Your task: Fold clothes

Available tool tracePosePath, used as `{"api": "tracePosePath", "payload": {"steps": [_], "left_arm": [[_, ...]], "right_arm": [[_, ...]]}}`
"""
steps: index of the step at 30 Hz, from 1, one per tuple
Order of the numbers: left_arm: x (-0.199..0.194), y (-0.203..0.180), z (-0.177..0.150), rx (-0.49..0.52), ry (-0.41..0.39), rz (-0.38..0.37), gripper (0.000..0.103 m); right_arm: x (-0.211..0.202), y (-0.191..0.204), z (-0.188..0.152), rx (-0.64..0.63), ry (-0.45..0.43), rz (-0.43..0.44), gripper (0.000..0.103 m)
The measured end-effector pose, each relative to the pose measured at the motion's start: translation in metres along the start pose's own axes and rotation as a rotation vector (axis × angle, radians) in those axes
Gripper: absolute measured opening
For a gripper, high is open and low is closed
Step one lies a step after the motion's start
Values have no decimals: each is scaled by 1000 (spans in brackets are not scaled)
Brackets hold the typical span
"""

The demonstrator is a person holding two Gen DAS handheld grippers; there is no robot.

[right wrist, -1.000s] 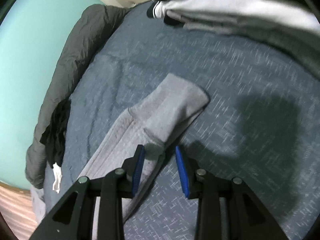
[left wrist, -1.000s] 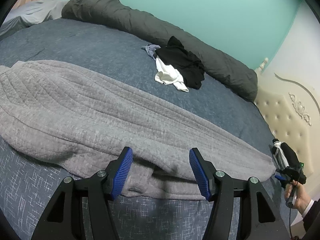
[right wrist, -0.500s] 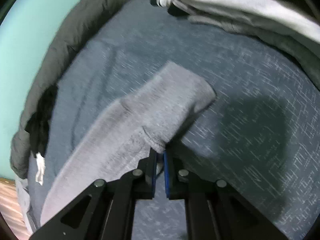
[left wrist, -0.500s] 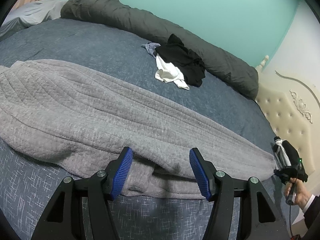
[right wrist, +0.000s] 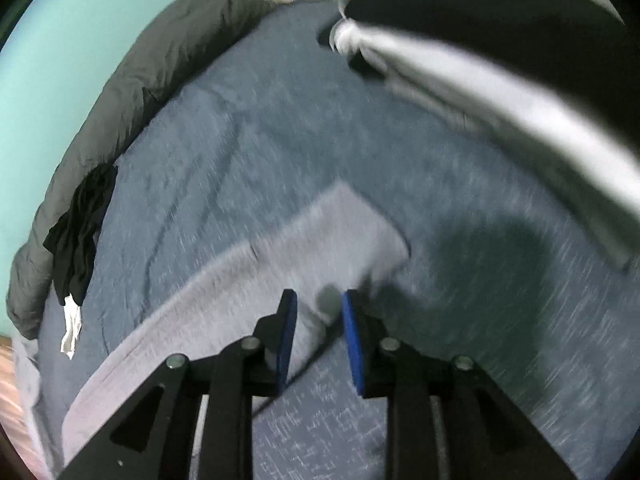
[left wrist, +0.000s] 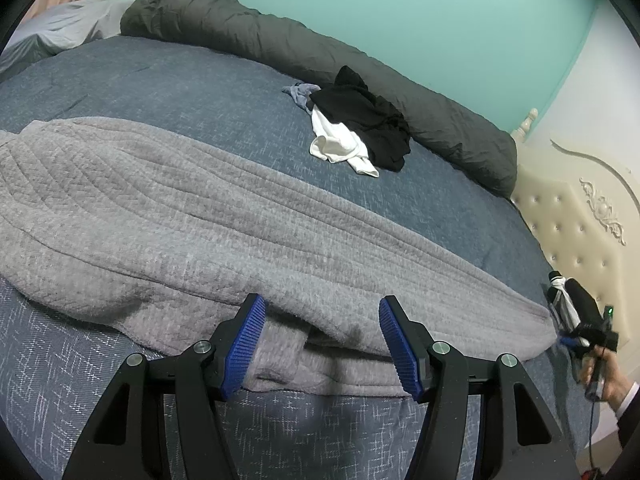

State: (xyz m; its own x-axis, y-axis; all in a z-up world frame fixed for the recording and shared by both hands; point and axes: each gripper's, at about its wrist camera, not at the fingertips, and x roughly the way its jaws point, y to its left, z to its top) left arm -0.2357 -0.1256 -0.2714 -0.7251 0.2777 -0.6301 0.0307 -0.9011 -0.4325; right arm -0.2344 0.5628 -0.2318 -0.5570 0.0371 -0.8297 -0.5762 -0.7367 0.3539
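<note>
a bed covered in a blue bedspread (left wrist: 168, 92) is seen against a teal wall (left wrist: 400, 12), with a cream tufted headboard (left wrist: 568, 216) at one end.

Grey knit garment (left wrist: 192, 216) lying on the bed

It is stretching flat across the blue cover, its near edge folding over, its narrow end (right wrist: 344, 232) lying flat.

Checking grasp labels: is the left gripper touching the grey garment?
Apart. The left wrist view shows the left gripper open, its pads clear of the grey garment lying between and beyond them.
</note>
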Motion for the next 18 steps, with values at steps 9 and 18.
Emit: {"api": "tracePosePath", "payload": {"steps": [9, 18], "left_arm": [[1, -1, -1, 12, 1, 8, 64], [2, 8, -1, -2, 4, 15, 64]], "right_arm": [[69, 31, -2, -104, 127, -78, 23], [35, 53, -20, -118, -22, -22, 23]]}}
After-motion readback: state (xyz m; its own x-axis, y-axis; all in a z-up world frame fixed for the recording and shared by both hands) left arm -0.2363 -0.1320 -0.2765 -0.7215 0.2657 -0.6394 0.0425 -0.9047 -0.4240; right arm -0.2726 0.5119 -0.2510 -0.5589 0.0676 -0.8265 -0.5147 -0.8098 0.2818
